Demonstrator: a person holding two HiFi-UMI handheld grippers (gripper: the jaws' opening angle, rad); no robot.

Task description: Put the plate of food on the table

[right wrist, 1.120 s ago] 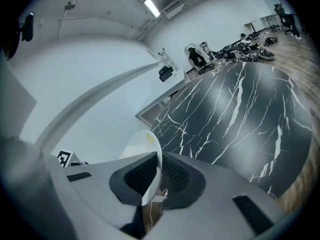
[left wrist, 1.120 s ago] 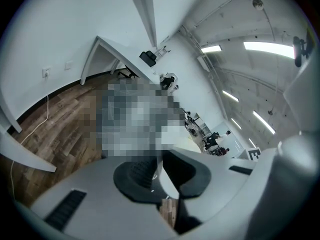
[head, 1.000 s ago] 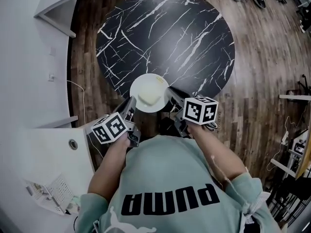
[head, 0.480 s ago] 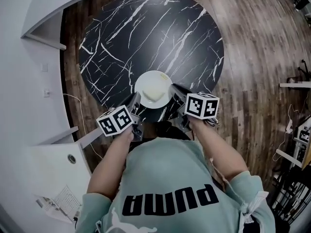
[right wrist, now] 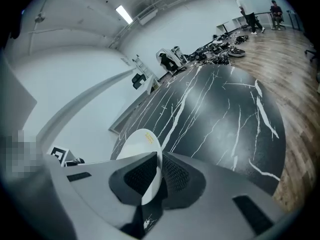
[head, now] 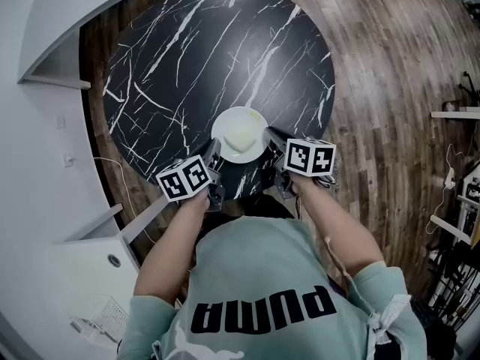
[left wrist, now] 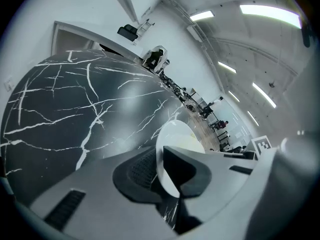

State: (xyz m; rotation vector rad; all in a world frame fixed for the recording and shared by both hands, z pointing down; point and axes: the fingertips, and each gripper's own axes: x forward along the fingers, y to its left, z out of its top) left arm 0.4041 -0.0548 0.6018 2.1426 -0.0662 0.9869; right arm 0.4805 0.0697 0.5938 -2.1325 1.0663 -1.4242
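Observation:
A white plate (head: 239,134) with a pale slab of food (head: 240,136) hangs over the near part of the round black marble table (head: 195,58). My left gripper (head: 215,156) is shut on the plate's left rim, and my right gripper (head: 269,142) is shut on its right rim. In the left gripper view the plate (left wrist: 176,144) stands edge-on between the two jaws of the left gripper (left wrist: 162,176). The right gripper view shows the plate (right wrist: 142,144) pinched by the right gripper (right wrist: 156,176) the same way. Whether the plate touches the tabletop (right wrist: 220,114) cannot be told.
White curved walls and a counter (head: 45,21) lie to the left of the table. Wood floor (head: 390,73) spreads to the right, with furniture legs (head: 454,231) at the right edge. Two people (right wrist: 255,14) stand far off in the right gripper view.
Both grippers have carried the plate forward from the table's near edge to further over the marble top. The person has stepped closer to the table. Both grips are unchanged.

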